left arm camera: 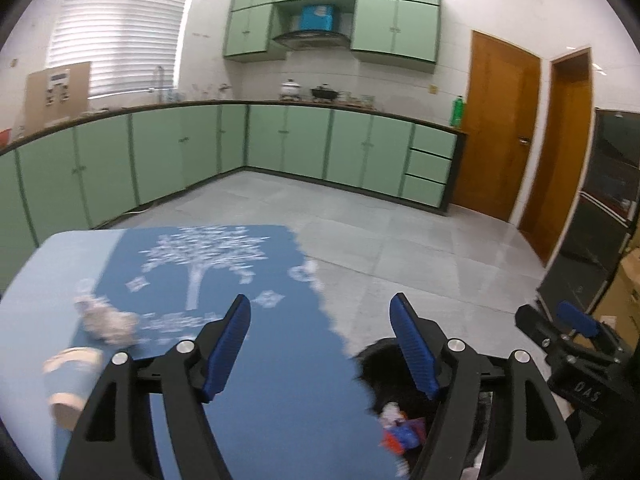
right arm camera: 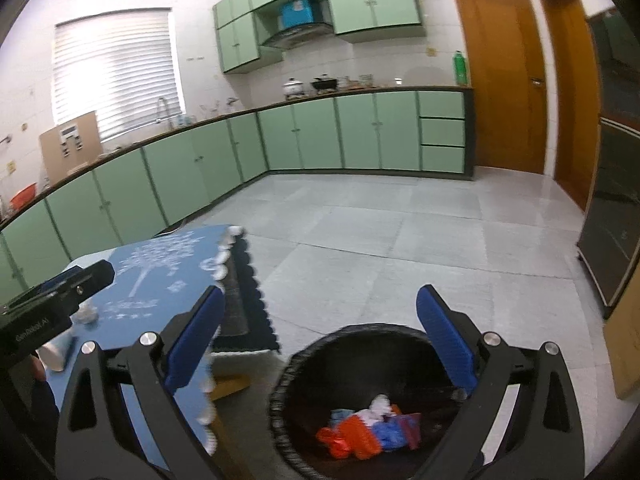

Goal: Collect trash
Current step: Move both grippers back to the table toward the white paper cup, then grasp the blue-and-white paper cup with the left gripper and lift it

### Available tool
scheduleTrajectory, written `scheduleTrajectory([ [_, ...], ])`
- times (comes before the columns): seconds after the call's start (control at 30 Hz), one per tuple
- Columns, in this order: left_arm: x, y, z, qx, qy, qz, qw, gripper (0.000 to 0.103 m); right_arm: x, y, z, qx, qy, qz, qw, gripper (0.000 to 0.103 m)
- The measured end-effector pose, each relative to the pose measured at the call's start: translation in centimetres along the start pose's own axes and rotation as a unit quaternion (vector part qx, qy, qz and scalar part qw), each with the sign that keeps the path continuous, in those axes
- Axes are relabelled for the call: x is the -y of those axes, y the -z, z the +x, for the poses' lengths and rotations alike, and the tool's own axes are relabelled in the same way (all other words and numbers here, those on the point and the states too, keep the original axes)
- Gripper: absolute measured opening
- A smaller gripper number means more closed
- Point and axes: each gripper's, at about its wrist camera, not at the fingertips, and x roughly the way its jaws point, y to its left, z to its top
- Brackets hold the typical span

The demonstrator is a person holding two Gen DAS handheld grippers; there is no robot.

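While both grippers hang empty with jaws wide apart | we judge the left gripper [left arm camera: 320, 344] should go for the crumpled tissue [left arm camera: 105, 322] and paper cup [left arm camera: 72, 384] on the desk [left arm camera: 280, 380] | right gripper [right arm camera: 320, 340] hovers over the bin [right arm camera: 360, 360], wrappers [right arm camera: 368, 428] inside | close squarely, lift clear of the cloth edge.

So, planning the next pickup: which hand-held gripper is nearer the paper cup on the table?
Left hand-held gripper: the paper cup lies just beside it. Right hand-held gripper hangs over the bin.
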Motion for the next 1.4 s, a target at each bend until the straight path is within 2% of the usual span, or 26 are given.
scheduleTrajectory([
  [0.2, -5.4, 0.9, -2.3, 0.006, -0.058, -0.011, 0.9982, 0.071, -4.8, 0.0, 0.1, -0.002, -0.035, -0.010, 0.999, 0.094],
  [0.43, -10.6, 2.1, -4.0, 0.003, -0.102, -0.032, 0.9943, 0.071, -10.0, 0.3, 0.5, -0.003, -0.062, -0.035, 0.997, 0.094],
  [0.67, -14.2, 3.9, -4.3, -0.013, -0.134, -0.049, 0.9897, 0.071, -13.3, 1.0, 1.3, -0.012, -0.077, -0.049, 0.996, 0.094],
  [0.93, -16.6, 5.8, -3.3, -0.042, -0.165, -0.070, 0.9829, 0.071, -15.9, 2.2, 2.4, -0.029, -0.089, -0.069, 0.993, 0.094],
  [1.17, -17.7, 6.8, -1.5, -0.072, -0.163, -0.095, 0.9794, 0.071, -17.0, 3.2, 3.2, -0.047, -0.096, -0.083, 0.991, 0.094],
  [1.4, -18.0, 7.0, 0.0, -0.095, -0.176, -0.097, 0.9750, 0.076, -17.5, 3.5, 4.0, -0.057, -0.100, -0.088, 0.989, 0.094],
])
